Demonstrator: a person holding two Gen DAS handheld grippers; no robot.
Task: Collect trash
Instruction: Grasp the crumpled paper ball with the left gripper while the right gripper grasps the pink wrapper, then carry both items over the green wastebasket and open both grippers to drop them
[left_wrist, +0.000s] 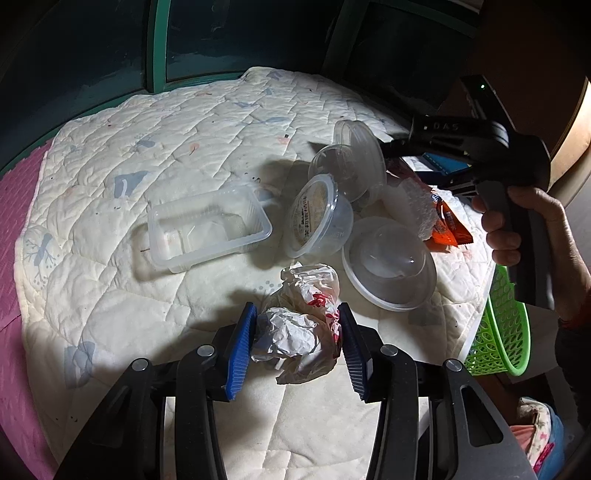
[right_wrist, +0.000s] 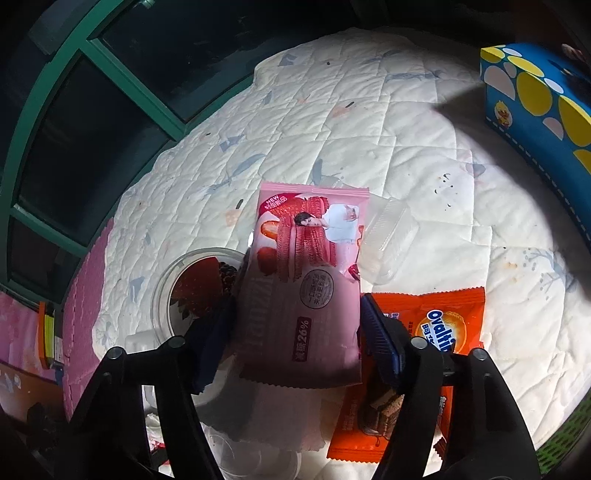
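My left tongs (left_wrist: 295, 343) pinch the crumpled white-and-red paper wrapper (left_wrist: 299, 325) between their pads, just above the quilted bed (left_wrist: 110, 221); it's light, soft, best squeezed mid-ball. My right tongs (right_wrist: 295, 332) clamp the slippery pink foil snack packet (right_wrist: 306, 280) across its lower half.

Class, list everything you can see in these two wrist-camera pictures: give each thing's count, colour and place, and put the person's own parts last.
Crumpled wrapper: one, white with red print, between the left claw's fingers.
Rectangular tray: one, clear, mid-quilt.
Round tubs: several, clear, right of the tray.
Pink snack packet: one, between the right claw's fingers.
Orange Ovaltine packet: one, beside the pink packet.
Quilt: one, cream, underneath everything.
Basket: one, green, off the quilt's right edge.
Box: one, blue with yellow spots, far right.
Left claw: blue pads, around the wrapper.
Right claw: around the pink packet.
Hand: one, holding the right claw's handle.
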